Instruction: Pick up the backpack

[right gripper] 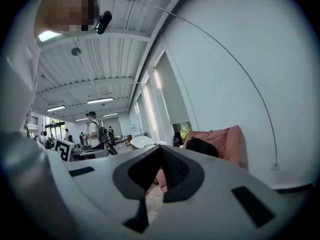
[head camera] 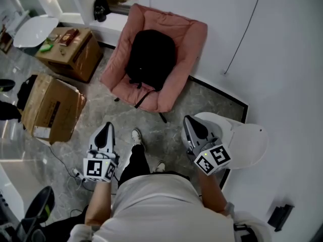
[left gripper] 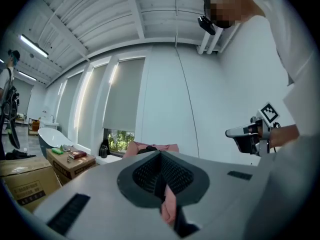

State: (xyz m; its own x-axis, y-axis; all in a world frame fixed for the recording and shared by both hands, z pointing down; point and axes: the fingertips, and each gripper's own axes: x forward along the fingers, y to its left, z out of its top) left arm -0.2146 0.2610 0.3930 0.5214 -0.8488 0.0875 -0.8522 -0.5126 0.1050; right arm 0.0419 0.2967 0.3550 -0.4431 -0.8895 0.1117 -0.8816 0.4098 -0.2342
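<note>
Head view: the backpack [head camera: 150,59], black and slumped, lies in the seat of the pink chair [head camera: 189,39] near the wall. The left gripper [head camera: 107,130] and right gripper [head camera: 190,124] are low in front of the person, well apart from the chair, with open floor [head camera: 171,130] between. Left gripper view: the fingers are pressed together with nothing between them, pointing level toward the chair. Right gripper view: the fingers likewise meet at the tip and are empty, and the backpack [right gripper: 202,146] shows ahead, slightly right. The step in hand is judged to be the approach, with the grasp not yet begun. The next move calls for closing on the chair, spreading the fingers, and aligning them on a strap or the top handle.
</note>
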